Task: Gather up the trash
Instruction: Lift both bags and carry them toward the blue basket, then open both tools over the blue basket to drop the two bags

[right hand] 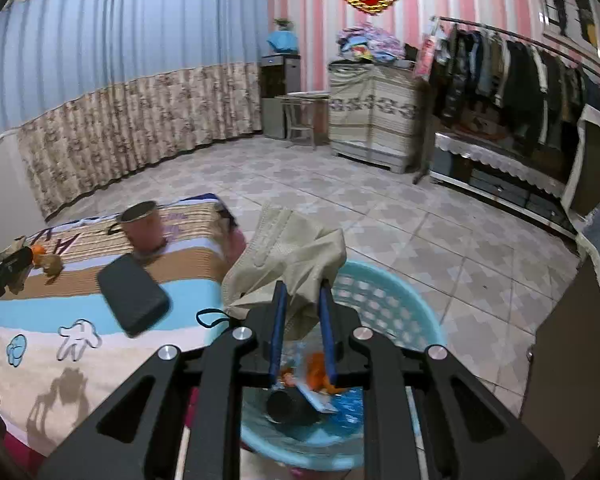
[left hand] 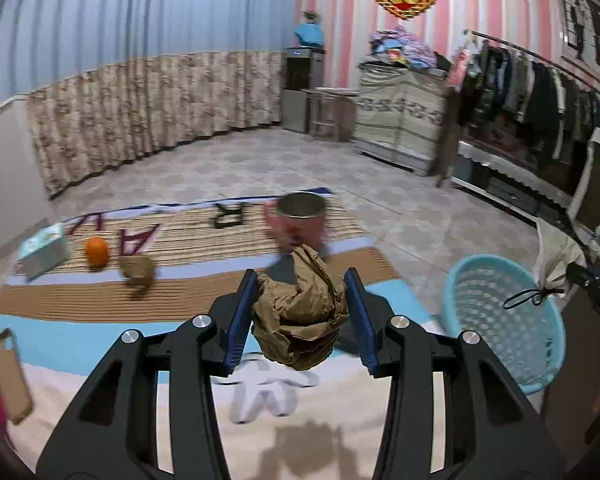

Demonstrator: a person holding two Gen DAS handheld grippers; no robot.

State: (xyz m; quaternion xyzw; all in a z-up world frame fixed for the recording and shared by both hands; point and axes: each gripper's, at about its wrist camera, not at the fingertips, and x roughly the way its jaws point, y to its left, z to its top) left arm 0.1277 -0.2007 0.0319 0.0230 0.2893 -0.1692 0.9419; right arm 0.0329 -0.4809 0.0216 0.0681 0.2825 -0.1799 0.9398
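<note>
While both hands hang over the bed (left hand: 80,336), the left tongs (left hand: 301,314) are clamped on a crumpled brown paper wad (left hand: 300,312), held above the bed's near right part. The right tongs (right hand: 303,330), nearly closed, pinch a beige face mask (right hand: 288,264) with a black ear loop, right over the blue basket (right hand: 384,300) that stands on the floor just off the bed's right edge. Down in the basket there's a dark cylinder (right hand: 290,404) plus some orange and blue wrappers. Farther along the bed: a phone case (left hand: 10,376) near the left edge, a black pouch (right hand: 132,300), a second paper wad (left hand: 138,272), an orange (left hand: 97,251), a tissue box (left hand: 44,250), and a pink cup (left hand: 298,220) towards the far end.
</note>
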